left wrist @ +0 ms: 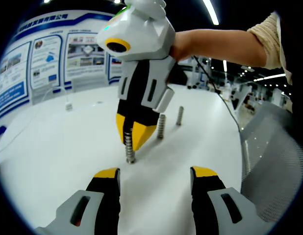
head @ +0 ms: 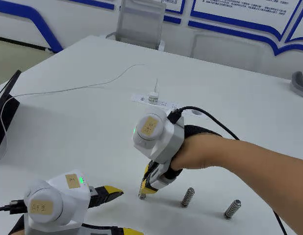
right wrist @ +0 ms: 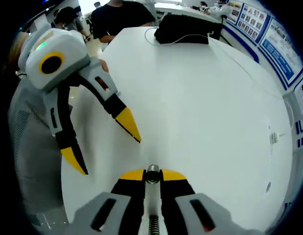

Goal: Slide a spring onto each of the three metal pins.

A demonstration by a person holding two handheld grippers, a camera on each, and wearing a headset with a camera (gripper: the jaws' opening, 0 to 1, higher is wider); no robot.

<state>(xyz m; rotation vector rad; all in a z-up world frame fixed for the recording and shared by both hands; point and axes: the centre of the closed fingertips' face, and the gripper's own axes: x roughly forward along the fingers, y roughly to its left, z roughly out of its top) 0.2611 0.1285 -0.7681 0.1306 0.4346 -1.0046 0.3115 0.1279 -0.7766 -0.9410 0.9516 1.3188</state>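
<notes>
Right hand-held gripper (head: 143, 188), lower centre of the head view: yellow-tipped jaws narrowed onto a coiled grey metal spring (head: 141, 194) standing upright on the white desk (head: 83, 127). To its right, in a row and apart, a second upright spring (head: 188, 197) and a third upright spring (head: 232, 208). Left hand-held gripper (head: 123, 211), lower left corner: jaws wide, holding nothing, near the first spring without touching it.

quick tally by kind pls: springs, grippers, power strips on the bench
springs: 3 (held spring, two standing free)
grippers: 2 (left gripper, right gripper)
power strip: 1
total: 6
</notes>
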